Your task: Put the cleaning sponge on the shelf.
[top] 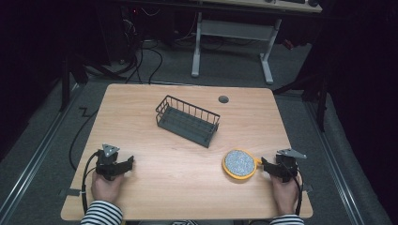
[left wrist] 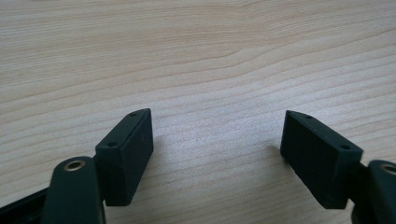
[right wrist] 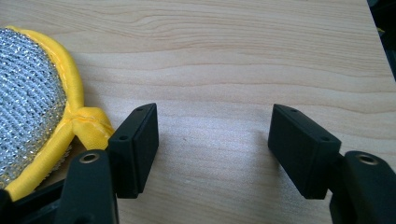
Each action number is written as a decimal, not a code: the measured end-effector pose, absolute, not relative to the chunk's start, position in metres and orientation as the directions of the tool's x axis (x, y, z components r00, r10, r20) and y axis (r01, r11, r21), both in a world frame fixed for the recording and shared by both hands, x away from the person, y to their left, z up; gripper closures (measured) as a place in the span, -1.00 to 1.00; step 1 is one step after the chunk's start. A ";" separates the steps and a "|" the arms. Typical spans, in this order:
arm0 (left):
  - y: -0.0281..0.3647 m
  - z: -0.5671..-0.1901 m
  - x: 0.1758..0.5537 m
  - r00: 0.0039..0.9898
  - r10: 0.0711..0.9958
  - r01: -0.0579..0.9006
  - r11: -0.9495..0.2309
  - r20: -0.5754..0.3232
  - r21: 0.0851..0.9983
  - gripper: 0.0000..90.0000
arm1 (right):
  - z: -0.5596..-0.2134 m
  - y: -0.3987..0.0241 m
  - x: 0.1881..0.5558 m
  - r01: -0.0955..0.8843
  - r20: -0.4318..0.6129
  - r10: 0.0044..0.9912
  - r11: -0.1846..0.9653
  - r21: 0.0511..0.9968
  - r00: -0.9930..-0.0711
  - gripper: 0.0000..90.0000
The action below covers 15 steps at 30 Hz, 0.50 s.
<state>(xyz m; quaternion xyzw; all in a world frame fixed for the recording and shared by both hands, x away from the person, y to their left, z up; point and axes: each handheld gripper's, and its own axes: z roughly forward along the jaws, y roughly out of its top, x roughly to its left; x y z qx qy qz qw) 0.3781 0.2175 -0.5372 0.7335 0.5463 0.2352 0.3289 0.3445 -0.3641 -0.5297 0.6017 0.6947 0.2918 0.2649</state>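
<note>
Yellow-rimmed silver scourer (top: 240, 162); dark grey wire basket (top: 187, 120).

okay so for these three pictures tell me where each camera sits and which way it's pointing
High view: sits above the person's side, looks forward and down on the table, the wire basket and the round scrubber; both hands and striped sleeves show, with the left gripper and right gripper.
Left gripper view: rides on the left gripper, faces bare tabletop between its open jaws.
Right gripper view: rides on the right gripper, faces the tabletop, jaws open, scrubber just beside one jaw.
Shared: high and right gripper views both show the scrubber.
</note>
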 end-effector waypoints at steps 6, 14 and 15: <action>0.217 -0.537 0.378 0.291 0.957 0.646 -0.185 -0.015 0.740 -0.41 | -0.530 -0.364 0.344 0.679 -0.016 0.990 0.109 0.726 -0.142 -0.27; 0.217 -0.537 0.377 0.295 0.955 0.640 -0.186 -0.015 0.745 -0.25 | -0.530 -0.364 0.344 0.679 -0.016 0.989 0.110 0.726 -0.144 -0.28; 0.217 -0.536 0.377 0.291 0.957 0.641 -0.183 -0.016 0.745 -0.20 | -0.530 -0.364 0.344 0.680 -0.014 0.990 0.108 0.725 -0.142 -0.28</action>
